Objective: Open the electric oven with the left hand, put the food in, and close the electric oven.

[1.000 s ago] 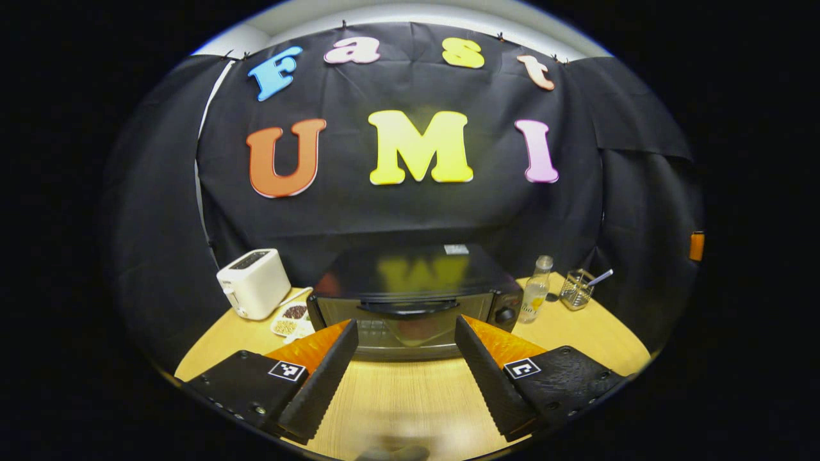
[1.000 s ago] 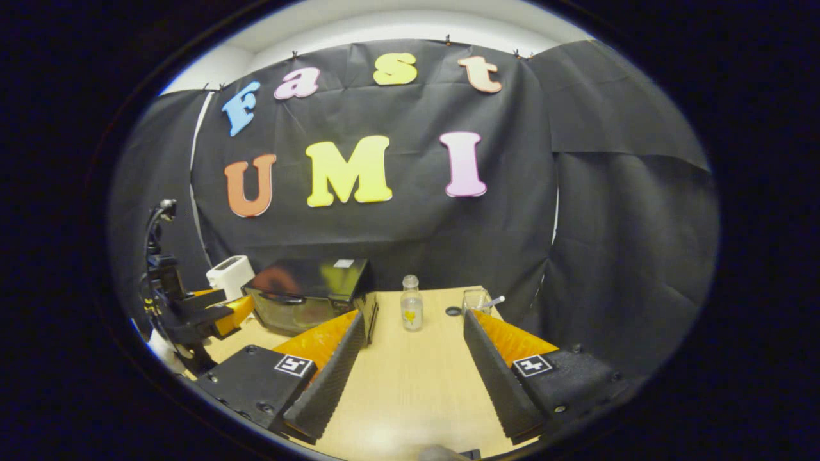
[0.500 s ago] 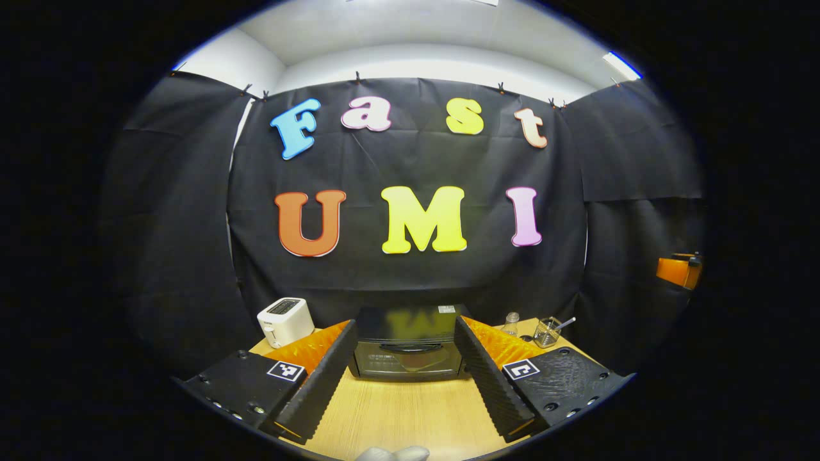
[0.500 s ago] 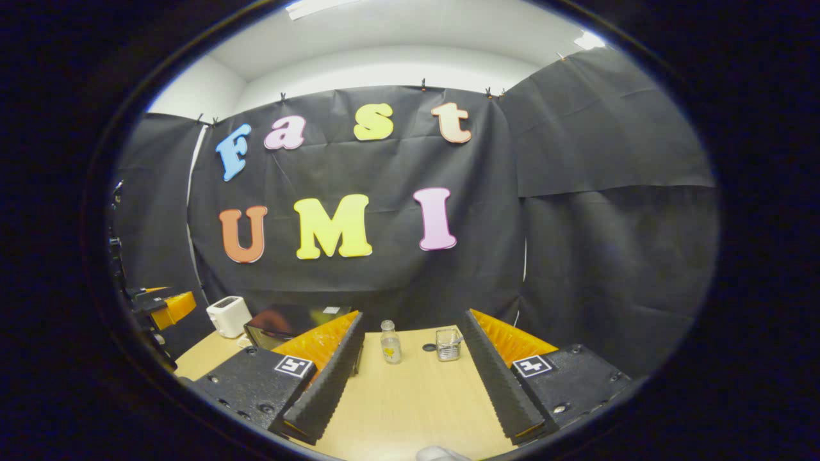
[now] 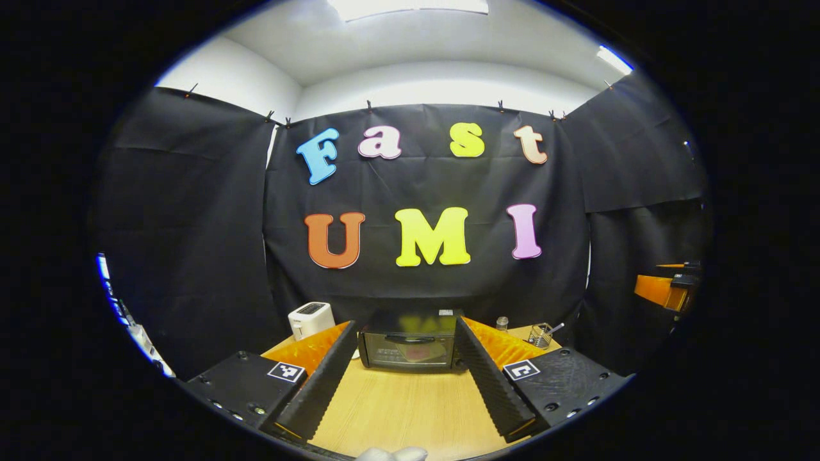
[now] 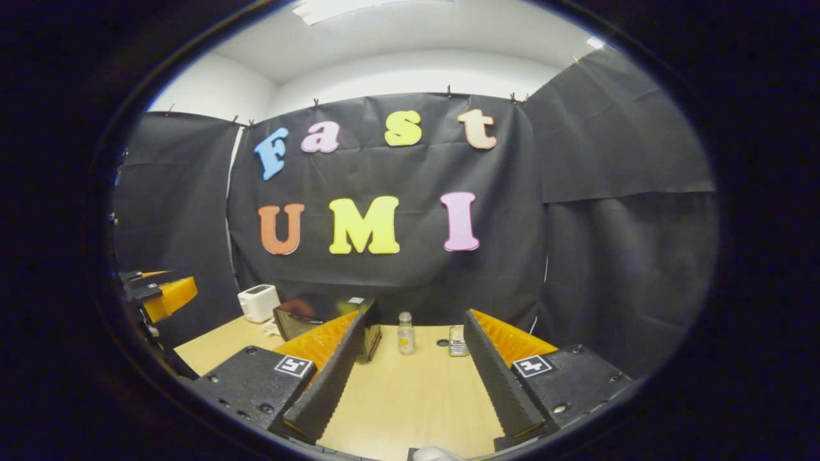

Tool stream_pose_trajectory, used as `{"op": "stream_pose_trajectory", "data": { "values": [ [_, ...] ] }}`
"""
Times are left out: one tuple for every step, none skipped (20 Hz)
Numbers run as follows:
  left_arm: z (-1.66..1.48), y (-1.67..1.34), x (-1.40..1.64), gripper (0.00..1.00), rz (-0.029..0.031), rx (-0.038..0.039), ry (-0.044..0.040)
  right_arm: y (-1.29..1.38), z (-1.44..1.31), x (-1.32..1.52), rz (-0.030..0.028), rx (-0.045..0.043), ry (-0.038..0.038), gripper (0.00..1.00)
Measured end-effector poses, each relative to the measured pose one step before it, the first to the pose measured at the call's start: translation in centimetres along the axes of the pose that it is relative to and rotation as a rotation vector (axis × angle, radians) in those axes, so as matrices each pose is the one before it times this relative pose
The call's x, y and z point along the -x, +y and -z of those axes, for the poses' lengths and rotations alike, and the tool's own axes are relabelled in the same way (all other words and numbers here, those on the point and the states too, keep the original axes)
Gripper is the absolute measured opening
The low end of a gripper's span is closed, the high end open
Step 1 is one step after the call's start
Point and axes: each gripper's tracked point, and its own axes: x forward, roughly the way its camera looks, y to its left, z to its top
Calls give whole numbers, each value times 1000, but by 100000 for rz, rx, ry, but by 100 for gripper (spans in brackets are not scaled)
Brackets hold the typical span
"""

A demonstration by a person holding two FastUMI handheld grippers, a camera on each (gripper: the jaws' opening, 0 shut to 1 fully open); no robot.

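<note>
Currently the black glass-fronted electric oven (image 5: pixel 407 341) sits door-closed at the wooden surface's (image 5: pixel 410 410) far side; my left gripper (image 5: pixel 407 378) and right gripper (image 6: pixel 410 378) hover back, fingers spread, holding nothing; food placement unconfirmed.

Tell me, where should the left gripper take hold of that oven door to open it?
Probably by the dark handle bar across the top of the oven door, approached from the front. It runs sideways and stands proud of the glass, so the open jaws could close over it.

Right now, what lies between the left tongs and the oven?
Bare table only, in the left gripper view; the open left tongs frame the shut oven.
</note>
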Motion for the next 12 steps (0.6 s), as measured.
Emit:
{"op": "stream_pose_trajectory", "data": {
  "values": [
    [-7, -21, 523, 96, -238, -66, 512, 186, -186, 231, -575, -218, -522, 96],
    [-232, 58, 469, 96, 34, 277, -779, 152, 83, 95, -139, 237, -425, 98],
    [-156, 41, 22, 96, 343, 78, -347, 14, -142, 63, 309, -206, -328, 98],
    [-183, 40, 59, 96, 686, 118, -683, 311, -321, 32, -220, -487, -813, 99],
    [7, -1, 17, 96, 835, -207, 744, 290, 15, 2, 491, -160, 498, 98],
    [217, 9, 72, 96, 1191, 125, 621, 190, 85, 3, 358, -226, 73, 99],
    [-248, 38, -131, 96, 931, -287, -687, 443, -199, 81, -313, -175, -607, 99],
    [-142, 255, -105, 96, 464, -994, -446, 51, -13, 105, 910, 76, 88, 98],
    [37, 116, -25, 96, 805, -629, 91, -89, 68, -67, 1633, 369, 497, 99],
    [-64, 23, -193, 96, 1458, -61, -231, 139, -159, 42, 1052, 307, -283, 96],
    [-79, 50, -184, 96, 1106, 302, 7, 180, -104, 36, 1052, 640, -38, 99],
    [26, 344, -224, 96, 715, 561, 80, 42, 68, 156, 1214, 829, -130, 96]
  ]
}}
